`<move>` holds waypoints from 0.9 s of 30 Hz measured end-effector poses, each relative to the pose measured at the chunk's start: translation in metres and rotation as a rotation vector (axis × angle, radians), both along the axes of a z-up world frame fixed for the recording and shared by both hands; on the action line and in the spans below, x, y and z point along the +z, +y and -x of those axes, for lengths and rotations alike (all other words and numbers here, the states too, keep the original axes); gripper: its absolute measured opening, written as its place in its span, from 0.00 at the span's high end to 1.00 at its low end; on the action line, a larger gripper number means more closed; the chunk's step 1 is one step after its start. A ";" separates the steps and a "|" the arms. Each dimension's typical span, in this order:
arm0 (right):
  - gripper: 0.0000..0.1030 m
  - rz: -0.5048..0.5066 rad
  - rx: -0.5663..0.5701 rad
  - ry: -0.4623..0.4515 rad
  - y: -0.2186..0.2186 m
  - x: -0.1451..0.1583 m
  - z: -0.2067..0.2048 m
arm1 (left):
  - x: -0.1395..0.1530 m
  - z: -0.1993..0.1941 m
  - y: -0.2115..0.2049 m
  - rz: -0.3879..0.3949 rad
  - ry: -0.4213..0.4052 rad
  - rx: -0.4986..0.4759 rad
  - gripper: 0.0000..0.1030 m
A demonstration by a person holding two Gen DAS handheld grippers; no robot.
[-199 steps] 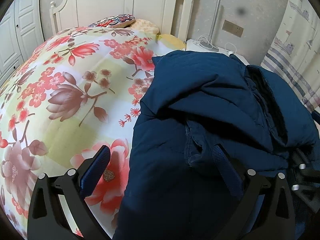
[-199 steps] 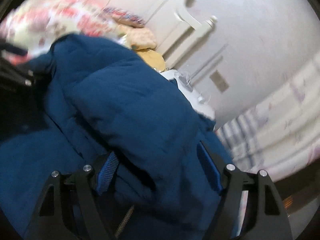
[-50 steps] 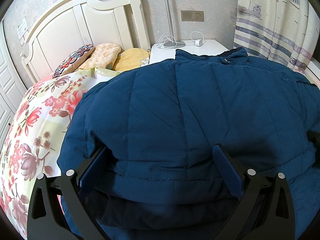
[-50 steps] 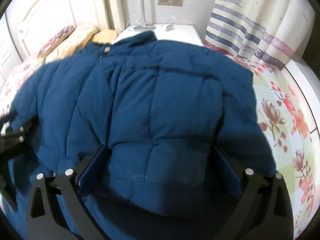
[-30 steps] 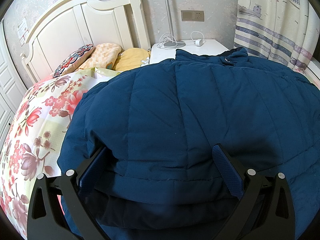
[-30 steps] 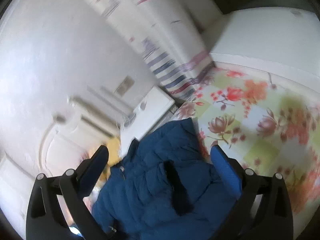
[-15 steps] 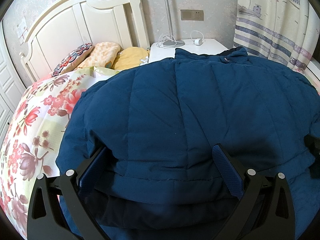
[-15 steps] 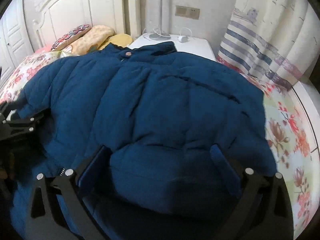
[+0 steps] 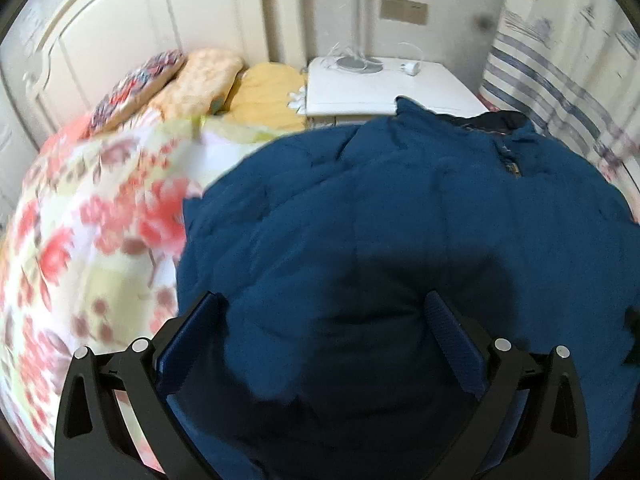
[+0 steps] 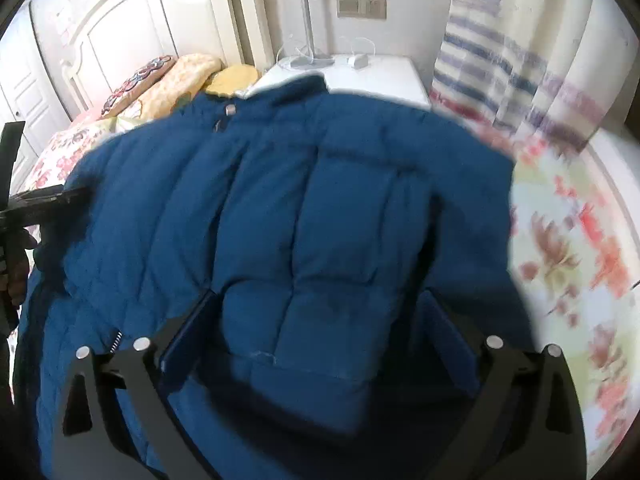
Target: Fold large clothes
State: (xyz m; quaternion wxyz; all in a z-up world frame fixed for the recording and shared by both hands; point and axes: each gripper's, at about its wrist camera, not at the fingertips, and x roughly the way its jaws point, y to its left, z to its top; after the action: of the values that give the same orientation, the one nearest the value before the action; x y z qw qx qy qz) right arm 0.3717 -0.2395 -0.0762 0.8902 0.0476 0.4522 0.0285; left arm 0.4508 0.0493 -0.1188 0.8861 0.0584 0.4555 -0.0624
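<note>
Where the left wrist view looks down along its fingers, the left gripper (image 9: 322, 336) stands with its jaws spread wide, and a thick fold of the blue jacket (image 9: 400, 220) bulges up between them. Whether the blue pads (image 9: 454, 344) press on the padding or only flank it cannot be told from this picture. The jacket lies spread on the bed, over the flowered cover (image 9: 80, 240), with its collar toward the white nightstand (image 9: 384, 88). On the nightstand stand a lamp base (image 9: 356, 62) and a small white charger (image 9: 412, 67) with its cord. Three pillows (image 9: 200, 76) lean at the white headboard (image 9: 160, 12), left of the nightstand. A striped curtain (image 9: 560, 80) hangs at the right. The flowered cover is blurred.

In the right wrist view, the right gripper (image 10: 316, 332) likewise has its jaws wide; they have just been closing a little, and a quilted fold of the jacket (image 10: 320, 208) lies between them. Contact of the pads with the cloth is not clear here. A snap button (image 10: 230, 109) shows near the collar, which points at the nightstand (image 10: 360, 68). At the left edge the other gripper's black frame (image 10: 36, 200) reaches onto the jacket's side, with a hand (image 10: 16, 276) below it. The flowered cover (image 10: 568, 248) shows to the right of the jacket.
</note>
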 end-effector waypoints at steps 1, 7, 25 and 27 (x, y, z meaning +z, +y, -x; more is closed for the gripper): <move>0.09 0.016 -0.002 -0.041 -0.001 0.011 -0.002 | 0.008 0.001 0.001 0.018 -0.021 -0.010 0.04; 0.15 0.043 0.110 -0.033 0.021 0.020 -0.061 | 0.017 -0.033 -0.017 0.061 -0.012 -0.029 0.04; 0.16 -0.003 -0.054 0.075 -0.043 -0.016 -0.117 | -0.015 -0.073 -0.027 0.027 0.059 -0.021 0.04; 0.16 -0.030 -0.064 0.035 -0.041 0.001 -0.098 | -0.006 -0.062 -0.025 0.034 0.049 0.000 0.05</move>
State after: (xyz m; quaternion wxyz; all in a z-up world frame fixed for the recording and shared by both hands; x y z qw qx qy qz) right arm 0.4699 -0.2804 -0.0748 0.8817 0.0761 0.4655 0.0058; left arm 0.5128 0.0243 -0.1246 0.8756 0.0420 0.4759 -0.0717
